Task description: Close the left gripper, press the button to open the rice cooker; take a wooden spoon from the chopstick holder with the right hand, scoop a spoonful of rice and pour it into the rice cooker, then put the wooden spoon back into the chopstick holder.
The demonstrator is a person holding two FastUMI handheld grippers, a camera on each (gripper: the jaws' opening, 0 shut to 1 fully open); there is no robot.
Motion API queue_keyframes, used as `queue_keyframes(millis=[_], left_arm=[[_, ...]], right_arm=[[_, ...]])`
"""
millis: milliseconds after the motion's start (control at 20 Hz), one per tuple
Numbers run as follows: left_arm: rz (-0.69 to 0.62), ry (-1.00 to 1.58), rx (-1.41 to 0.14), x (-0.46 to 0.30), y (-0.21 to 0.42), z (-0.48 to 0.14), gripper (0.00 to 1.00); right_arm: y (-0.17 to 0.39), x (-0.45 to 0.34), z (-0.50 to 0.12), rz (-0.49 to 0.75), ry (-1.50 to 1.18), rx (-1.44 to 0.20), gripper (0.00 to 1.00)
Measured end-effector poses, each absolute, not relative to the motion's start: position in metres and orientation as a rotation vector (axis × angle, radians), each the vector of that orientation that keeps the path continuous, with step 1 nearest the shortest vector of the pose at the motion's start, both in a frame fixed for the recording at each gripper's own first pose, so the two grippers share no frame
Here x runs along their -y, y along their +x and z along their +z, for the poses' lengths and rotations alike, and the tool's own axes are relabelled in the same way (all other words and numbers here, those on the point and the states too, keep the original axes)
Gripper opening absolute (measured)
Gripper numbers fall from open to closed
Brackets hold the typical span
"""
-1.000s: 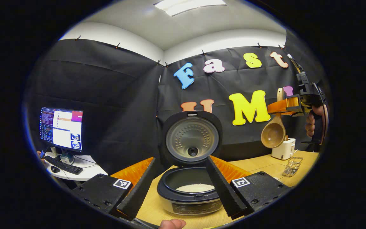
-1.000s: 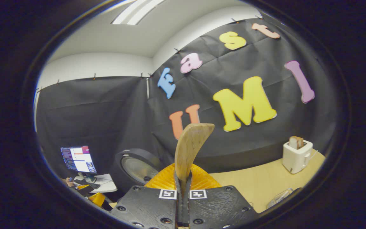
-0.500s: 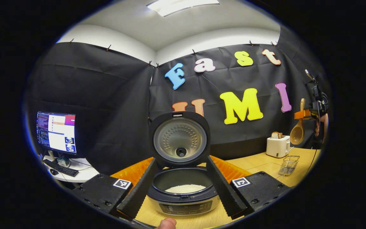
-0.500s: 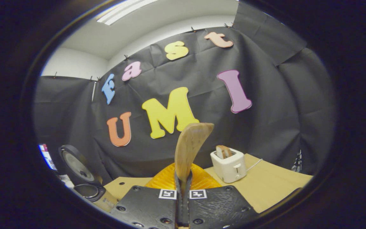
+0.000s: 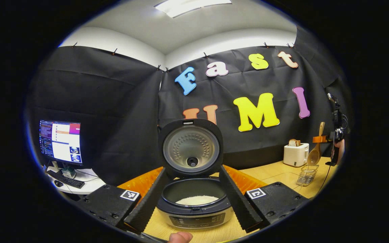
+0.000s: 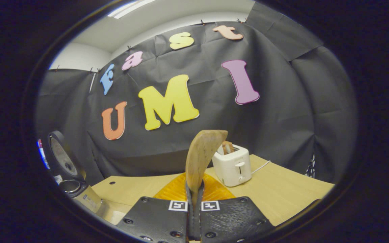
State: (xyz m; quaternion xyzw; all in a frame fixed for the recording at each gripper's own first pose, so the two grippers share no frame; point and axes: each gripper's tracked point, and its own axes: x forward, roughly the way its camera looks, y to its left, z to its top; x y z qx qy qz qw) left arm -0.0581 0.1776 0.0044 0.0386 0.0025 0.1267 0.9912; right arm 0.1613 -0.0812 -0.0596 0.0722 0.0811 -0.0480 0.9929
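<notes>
- The rice cooker (image 5: 194,202) sits between the spread fingers of the left gripper (image 5: 194,216), lid up, white rice in its pot; no more scooping looks needed.
- The right gripper (image 6: 194,216) is clamped on the wooden spoon (image 6: 201,158), bowl hanging just above the wire chopstick holder (image 5: 307,174).
- Best lower it straight down, bowl first, before unclamping.

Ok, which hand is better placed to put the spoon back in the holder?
The right. Its gripper already clamps the wooden spoon's handle, and in the left gripper view the spoon's bowl hangs just above the wire chopstick holder. The left gripper is open by the black rice cooker.
</notes>
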Motion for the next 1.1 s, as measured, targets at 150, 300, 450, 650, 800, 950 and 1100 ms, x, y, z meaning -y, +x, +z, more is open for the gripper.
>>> queue_keyframes(millis=[150, 300, 450, 650, 800, 950, 1100], left_arm=[[0.254, 0.078, -0.009, -0.179, -0.057, 0.004, 0.99], [0.262, 0.069, -0.011, -0.182, -0.057, 0.003, 0.99], [0.289, 0.05, -0.054, -0.192, -0.057, -0.009, 0.99], [0.291, 0.032, -0.052, -0.191, -0.056, -0.007, 0.99], [0.278, 0.02, -0.042, -0.184, -0.056, -0.003, 0.99], [0.273, 0.029, -0.031, -0.179, -0.057, 0.001, 0.99], [0.269, 0.031, -0.017, -0.173, -0.057, 0.008, 0.99]], right_arm=[[0.166, 0.081, -0.082, -0.1, 0.115, -0.185, 0.0], [0.167, 0.08, -0.103, -0.102, 0.148, -0.211, 0.0], [0.169, 0.076, -0.122, -0.097, 0.158, -0.245, 0.0], [0.167, 0.076, -0.135, -0.091, 0.141, -0.267, 0.0], [0.165, 0.078, -0.138, -0.076, 0.151, -0.272, 0.02], [0.163, 0.08, -0.132, -0.059, 0.158, -0.251, 0.05], [0.16, 0.081, -0.12, -0.036, 0.153, -0.229, 0.22]])
